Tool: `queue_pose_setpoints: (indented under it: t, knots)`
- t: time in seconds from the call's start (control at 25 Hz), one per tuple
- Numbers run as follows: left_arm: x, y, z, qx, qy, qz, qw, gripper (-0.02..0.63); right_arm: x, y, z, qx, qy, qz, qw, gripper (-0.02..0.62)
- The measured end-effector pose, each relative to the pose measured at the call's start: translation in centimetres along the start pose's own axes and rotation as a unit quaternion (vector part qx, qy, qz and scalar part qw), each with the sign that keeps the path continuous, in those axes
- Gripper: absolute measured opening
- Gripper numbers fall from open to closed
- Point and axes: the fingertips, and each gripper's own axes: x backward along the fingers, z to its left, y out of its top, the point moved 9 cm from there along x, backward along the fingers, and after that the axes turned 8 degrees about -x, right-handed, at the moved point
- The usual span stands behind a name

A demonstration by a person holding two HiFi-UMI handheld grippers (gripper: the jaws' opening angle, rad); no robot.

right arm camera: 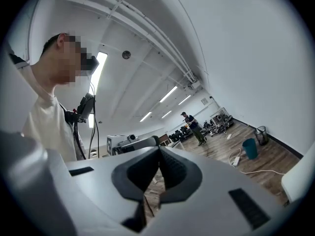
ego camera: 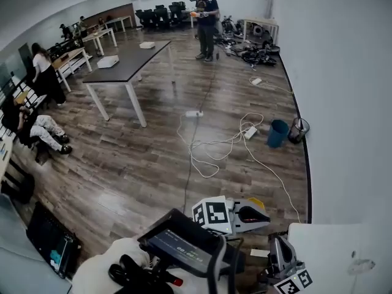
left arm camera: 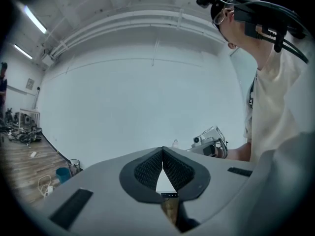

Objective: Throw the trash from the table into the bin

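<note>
Holding L gripper (left arm camera: 162,150), R gripper (right arm camera: 158,149) shut; bin (ego camera: 277,133) afar.

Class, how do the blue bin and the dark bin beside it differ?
The blue bin is solid-walled and bright; the dark bin looks like see-through wire mesh. The blue bin stands farther from the wall, the dark bin right beside it. Both stand upright on the floor.

floor (ego camera: 122,164): wood planks | walls (ego camera: 349,72): white | table (ego camera: 131,60): dark-topped | lights (left arm camera: 34,19): ceiling strips
</note>
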Motion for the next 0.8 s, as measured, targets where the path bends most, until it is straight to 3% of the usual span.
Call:
queue_pose_setpoints:
  t: [0.16, 0.36, 0.8]
  knots:
    - [1.7, 0.8, -1.8, 0.011, 0.040, -0.007, 0.9991, 0.014, -1.4, -0.4, 0.4, 0.005, 0.031, 0.016, 0.999, 0.017]
    - [5.3, 1.0, -0.8, 0.017, 0.088, -0.004, 0.9960, 0.014, -4.6, -1.0, 1.0, 0.015, 0.066, 0.045, 0.997, 0.017]
    - [13.9, -1.6, 3.4, 0.011, 0.141, 0.009, 0.9900, 0.014, -13.5, -3.9, 0.8, 0.001, 0.113, 0.103, 0.988, 0.017]
